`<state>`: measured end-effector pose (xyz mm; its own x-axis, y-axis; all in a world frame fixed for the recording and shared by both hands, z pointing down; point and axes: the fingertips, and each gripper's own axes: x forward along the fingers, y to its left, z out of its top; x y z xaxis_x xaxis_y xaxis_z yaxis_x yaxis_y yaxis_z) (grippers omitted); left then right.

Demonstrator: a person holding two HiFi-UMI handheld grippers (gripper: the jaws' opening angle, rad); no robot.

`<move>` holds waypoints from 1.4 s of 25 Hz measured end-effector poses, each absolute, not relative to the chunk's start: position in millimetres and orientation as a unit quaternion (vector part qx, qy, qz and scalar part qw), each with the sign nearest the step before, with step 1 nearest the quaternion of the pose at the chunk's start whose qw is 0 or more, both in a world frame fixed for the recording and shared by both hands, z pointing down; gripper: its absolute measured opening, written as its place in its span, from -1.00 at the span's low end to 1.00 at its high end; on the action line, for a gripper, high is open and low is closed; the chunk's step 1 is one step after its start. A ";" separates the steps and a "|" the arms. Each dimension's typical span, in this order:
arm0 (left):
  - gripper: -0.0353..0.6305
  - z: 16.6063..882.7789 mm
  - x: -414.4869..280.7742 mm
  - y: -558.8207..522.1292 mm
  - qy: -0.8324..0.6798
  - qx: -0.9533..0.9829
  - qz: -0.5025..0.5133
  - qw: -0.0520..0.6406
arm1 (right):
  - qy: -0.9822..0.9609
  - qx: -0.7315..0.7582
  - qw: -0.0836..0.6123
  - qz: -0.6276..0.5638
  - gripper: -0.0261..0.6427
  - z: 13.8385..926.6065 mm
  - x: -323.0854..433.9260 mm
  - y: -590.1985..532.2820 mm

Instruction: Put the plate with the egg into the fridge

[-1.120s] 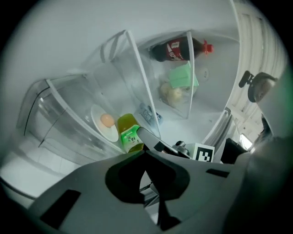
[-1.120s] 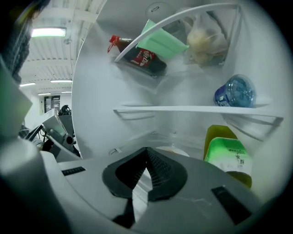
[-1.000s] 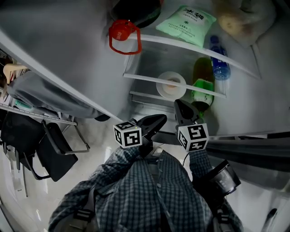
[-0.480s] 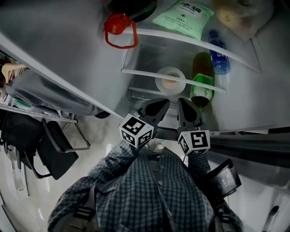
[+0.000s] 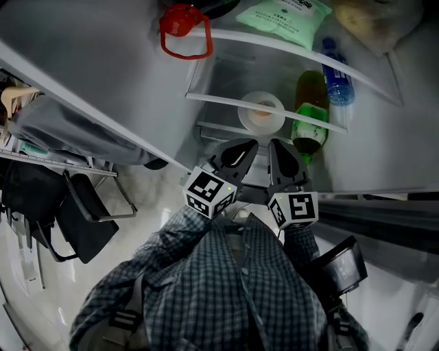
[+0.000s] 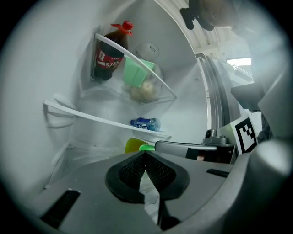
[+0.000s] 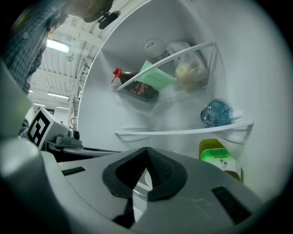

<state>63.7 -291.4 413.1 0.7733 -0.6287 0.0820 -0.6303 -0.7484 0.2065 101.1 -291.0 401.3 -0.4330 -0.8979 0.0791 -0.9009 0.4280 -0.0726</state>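
Note:
A white plate with the egg (image 5: 261, 114) rests on a glass shelf (image 5: 219, 101) inside the open fridge. Nothing touches it. My left gripper (image 5: 236, 152) and right gripper (image 5: 283, 156) hang side by side just below that shelf, pointing into the fridge. Both are shut with nothing between the jaws. In the left gripper view the left gripper (image 6: 145, 153) has its jaws meeting at their tips. The right gripper (image 7: 147, 151) looks the same in its own view.
A green-labelled bottle (image 5: 309, 120) stands right of the plate, with a blue water bottle (image 5: 337, 72) above it. A red-capped bottle (image 5: 180, 24) and a green packet (image 5: 285, 14) sit on the upper shelf. The fridge door (image 5: 82, 75) is at left, a black chair (image 5: 82, 219) below it.
The left gripper has swung from pointing right to pointing up into the fridge, beside the right one. Both crept nearer the shelf. The plate has stayed put.

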 end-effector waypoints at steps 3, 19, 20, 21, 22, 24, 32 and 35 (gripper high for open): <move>-0.87 413.7 62.7 -290.9 -0.338 0.935 0.007 0.107 | -0.849 0.525 0.029 0.051 -0.90 406.6 97.8 -290.0; -0.87 416.0 67.0 -289.3 -0.331 0.938 0.013 0.102 | -0.849 0.523 0.055 0.054 -0.90 416.3 95.0 -292.2; -0.87 416.2 67.0 -289.3 -0.331 0.938 0.013 0.102 | -0.849 0.523 0.057 0.056 -0.90 416.9 94.6 -291.9; -0.87 416.6 66.9 -289.3 -0.332 0.938 0.013 0.103 | -0.848 0.523 0.058 0.058 -0.90 417.2 94.2 -291.7; -0.87 417.0 66.7 -289.4 -0.332 0.937 0.013 0.104 | -0.848 0.523 0.059 0.059 -0.90 417.3 94.0 -291.6; -0.87 417.4 66.8 -289.2 -0.332 0.937 0.014 0.104 | -0.849 0.522 0.059 0.059 -0.90 417.4 93.9 -291.5; -0.87 419.8 66.8 -288.6 -0.333 0.937 0.019 0.105 | -0.851 0.520 0.046 0.058 -0.90 409.7 88.9 -292.7; -0.87 419.7 67.4 -289.0 -0.333 0.937 0.019 0.104 | -0.852 0.518 0.058 0.057 -0.90 416.8 92.0 -291.4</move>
<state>67.4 -289.0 419.7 0.7771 -0.6206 0.1050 -0.6285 -0.7563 0.1816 92.0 -291.4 416.8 -0.4573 -0.8750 0.1587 -0.8884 0.4576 -0.0369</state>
